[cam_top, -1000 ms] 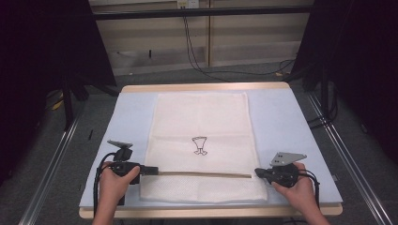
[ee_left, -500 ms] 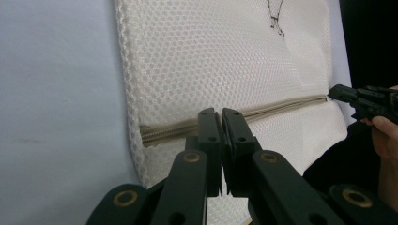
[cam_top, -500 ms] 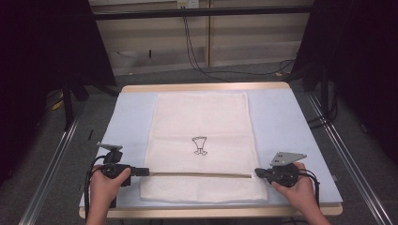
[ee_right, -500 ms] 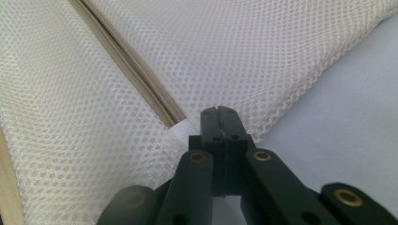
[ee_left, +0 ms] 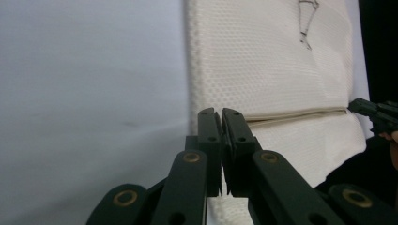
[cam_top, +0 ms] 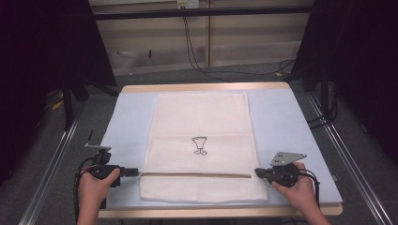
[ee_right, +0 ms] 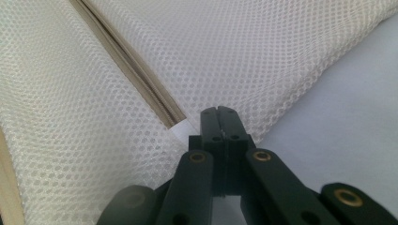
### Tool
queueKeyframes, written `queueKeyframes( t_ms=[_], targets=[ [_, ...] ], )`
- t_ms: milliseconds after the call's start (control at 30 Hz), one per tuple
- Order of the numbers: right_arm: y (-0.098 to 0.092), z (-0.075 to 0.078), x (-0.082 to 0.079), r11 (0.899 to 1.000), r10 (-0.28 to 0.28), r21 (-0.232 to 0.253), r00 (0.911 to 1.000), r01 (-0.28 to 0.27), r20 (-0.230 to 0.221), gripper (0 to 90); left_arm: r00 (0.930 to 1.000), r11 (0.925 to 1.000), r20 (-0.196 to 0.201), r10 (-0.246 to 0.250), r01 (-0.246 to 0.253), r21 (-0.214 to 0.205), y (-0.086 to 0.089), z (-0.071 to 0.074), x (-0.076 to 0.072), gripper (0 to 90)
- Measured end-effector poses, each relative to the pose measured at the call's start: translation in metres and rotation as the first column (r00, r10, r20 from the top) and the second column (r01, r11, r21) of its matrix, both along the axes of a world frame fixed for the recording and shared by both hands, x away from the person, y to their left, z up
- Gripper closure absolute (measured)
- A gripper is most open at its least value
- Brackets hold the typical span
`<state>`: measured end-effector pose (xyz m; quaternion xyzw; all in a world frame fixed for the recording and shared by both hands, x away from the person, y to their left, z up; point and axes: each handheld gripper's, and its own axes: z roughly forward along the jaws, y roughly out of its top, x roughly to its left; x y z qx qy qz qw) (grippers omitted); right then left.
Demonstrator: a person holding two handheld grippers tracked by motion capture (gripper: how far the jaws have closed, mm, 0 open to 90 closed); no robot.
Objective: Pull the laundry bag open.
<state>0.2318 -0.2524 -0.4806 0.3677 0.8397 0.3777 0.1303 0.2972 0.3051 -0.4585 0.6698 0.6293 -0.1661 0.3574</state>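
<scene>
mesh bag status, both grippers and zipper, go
Left gripper shut at zipper's left end. Right gripper shut at right end. Mesh bag flat; nothing in the way.

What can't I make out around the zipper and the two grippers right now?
- Left gripper: its shut jaws cover the mesh bag's edge, so what they pinch is hidden.
- Right gripper: jaws cover the zipper's end.
- High view: bag's printed mark too small to read.
</scene>
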Motion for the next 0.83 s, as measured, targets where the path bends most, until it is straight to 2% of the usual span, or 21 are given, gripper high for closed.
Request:
queueKeyframes(
  t_ms=[33,133,167,200,267,300,333,367,400,433,467,500,533,600,633,667,700,733,767,800,833],
  targets=[
    [0.0,0.0,0.0,1.0,0.001,0.0,1.0,-0.001,0.001,90.0,0.9998,0.9996,-0.007,0.021,-0.021,-0.02,0.003,-0.002,0.0,87.3],
    [0.0,0.0,0.0,1.0,0.001,-0.001,1.0,-0.001,0.0,90.0,0.9999,0.9994,-0.011,0.012,-0.013,-0.032,0.006,-0.006,0.001,87.2],
    [0.0,0.0,0.0,1.0,0.001,-0.001,1.0,-0.001,0.001,90.0,0.9996,0.9988,-0.012,0.027,-0.027,-0.039,0.005,-0.007,0.001,87.1],
    [0.0,0.0,0.0,1.0,0.0,0.0,1.0,0.0,0.001,90.0,0.9996,0.9992,0.0,0.027,-0.027,-0.029,0.005,-0.006,0.001,86.7],
    [0.0,0.0,-0.001,1.0,-0.002,-0.001,1.0,0.002,0.003,90.0,0.998,0.9984,0.043,0.047,-0.048,0.029,0.01,-0.002,0.0,82.4],
    [0.0,0.0,-0.001,1.0,-0.003,-0.001,0.9999,0.003,0.014,90.0,0.9954,0.9967,0.059,0.076,-0.077,0.023,0.012,-0.001,0.0,77.6],
    [-0.001,0.001,-0.001,1.0,-0.003,0.004,0.9997,0.003,0.026,86.6,0.9912,0.9942,0.08,0.106,-0.107,0.009,0.014,0.0,-0.001,73.7],
    [-0.002,0.002,-0.002,1.0,-0.014,0.0,0.9982,0.014,0.058,74.6,0.9865,0.9919,0.11,0.122,-0.125,0.023,0.016,0.002,-0.002,67.6],
    [-0.003,0.005,-0.002,0.999,-0.051,-0.006,0.9932,0.051,0.105,62.3,0.9803,0.9883,0.144,0.135,-0.144,0.05,0.016,0.004,-0.002,63.9],
    [-0.006,0.007,-0.001,0.995,-0.096,0.009,0.9861,0.096,0.136,51.2,0.9687,0.9829,0.198,0.15,-0.168,0.076,0.016,0.005,-0.002,59.2],
    [-0.009,0.009,0.0,0.986,-0.164,0.023,0.9731,0.163,0.162,41.4,0.9432,0.9734,0.276,0.185,-0.214,0.081,0.014,0.004,-0.002,51.7],
    [-0.013,0.009,0.001,0.973,-0.231,0.035,0.959,0.228,0.164,34.5,0.917,0.966,0.352,0.187,-0.237,0.104,0.013,0.004,-0.002,41.8],
    [-0.016,0.009,0.003,0.962,-0.274,0.037,0.948,0.271,0.163,30.8,0.8966,0.9558,0.411,0.165,-0.248,0.158,0.011,0.004,-0.001,36.3],
    [-0.025,0.007,0.004,0.942,-0.332,0.013,0.9309,0.334,0.152,24.2,0.8918,0.9353,0.431,0.138,-0.26,0.24,0.009,0.002,0.001,35.5],
    [-0.029,0.005,0.005,0.933,-0.358,0.004,0.9224,0.361,0.146,20.9,0.8875,0.9314,0.441,0.134,-0.265,0.25,0.008,0.001,0.002,31.3],
    [-0.032,0.003,0.006,0.931,-0.362,0.002,0.9219,0.365,0.138,20.1,0.8797,0.9266,0.455,0.137,-0.277,0.255,0.008,-0.001,0.003,28.0],
    [-0.035,0.002,0.007,0.927,-0.37,-0.003,0.9199,0.374,0.129,20.1,0.8776,0.9205,0.459,0.139,-0.285,0.267,0.007,-0.003,0.004,26.2],
    [-0.038,0.001,0.007,0.925,-0.375,-0.017,0.9181,0.38,0.128,19.5,0.8815,0.9084,0.454,0.131,-0.29,0.301,0.007,-0.004,0.004,26.7],
    [-0.04,0.0,0.009,0.925,-0.372,-0.033,0.9201,0.379,0.122,18.6,0.8791,0.8991,0.46,0.124,-0.296,0.323,0.007,-0.004,0.005,26.8],
    [-0.041,-0.001,0.01,0.924,-0.372,-0.047,0.9216,0.379,0.111,18.2,0.8735,0.8902,0.473,0.115,-0.302,0.341,0.006,-0.005,0.006,25.8],
    [-0.042,-0.001,0.011,0.923,-0.371,-0.062,0.9224,0.379,0.107,18.1,0.8728,0.8848,0.477,0.101,-0.298,0.358,0.005,-0.005,0.007,24.1]
  ],
)
